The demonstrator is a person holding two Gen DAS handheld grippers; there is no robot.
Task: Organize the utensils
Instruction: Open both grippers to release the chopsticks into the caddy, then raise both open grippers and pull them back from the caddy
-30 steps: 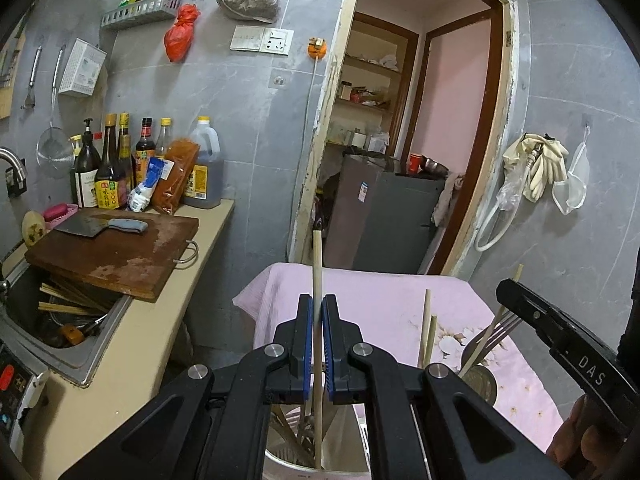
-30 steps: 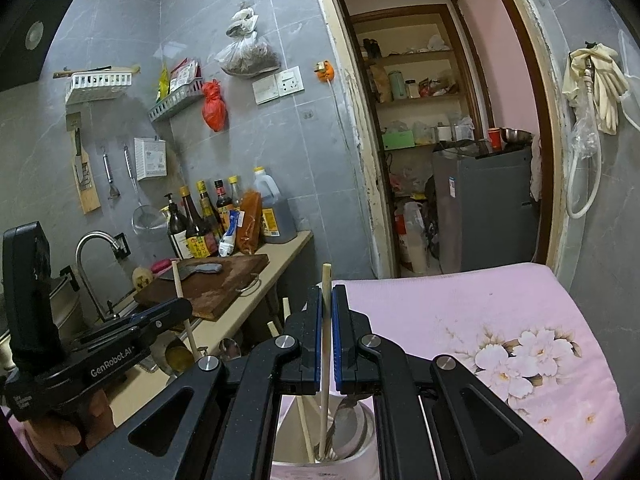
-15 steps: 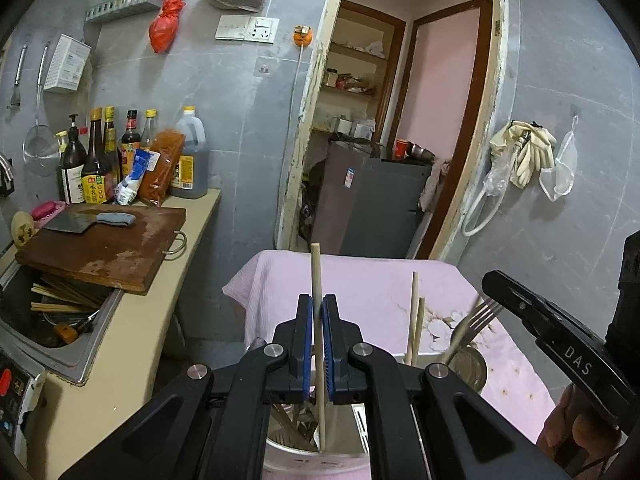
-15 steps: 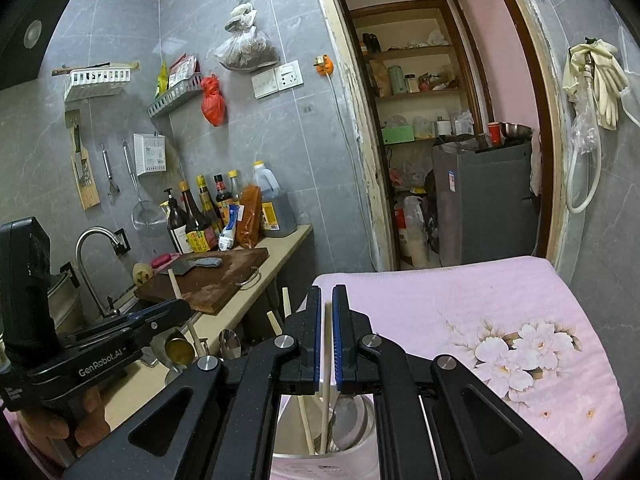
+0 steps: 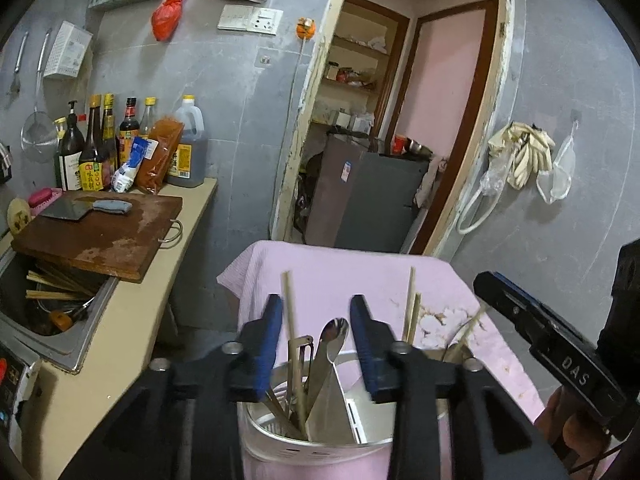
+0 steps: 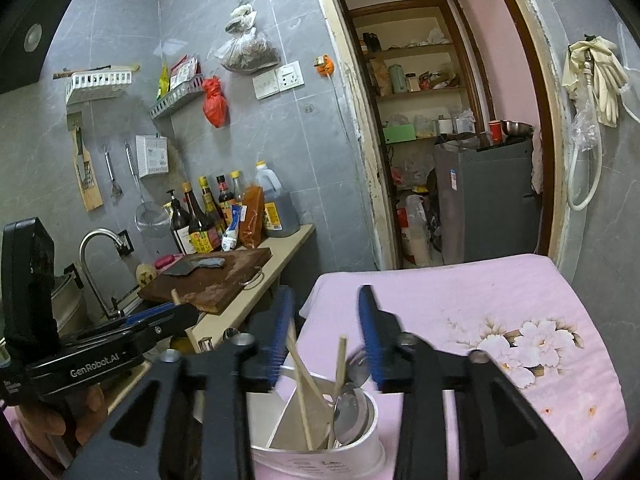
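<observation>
The round white utensil holder with a divider (image 5: 320, 436) sits right below me on the pink flowered cloth (image 6: 500, 320), its near wall cut off by the frame edge and by my own gripper arms. In the left wrist view one pale wooden chopstick (image 5: 289, 320) stands upright in the holder's left compartment, just beside the left blue pad, with a steel spoon (image 5: 334, 338) leaning next to it. My left gripper (image 5: 315, 344) is opening; the chopstick stands between the jaws but neither pad presses on it. From the right wrist view I see a second wooden chopstick (image 6: 340, 364) standing in the holder's near compartment between the jaws of my right gripper (image 6: 326, 336), which is also opening, its pads off the stick. The pads there are smeared by blur, so I cannot tell whether the left pad brushes the leaning sticks. More chopsticks and spoon bowls fill the holder; their lower ends are hidden. To the left, the beige worktop (image 5: 120, 320) carries a brown wooden cutting board (image 5: 100, 236) with a cleaver on it.
</observation>
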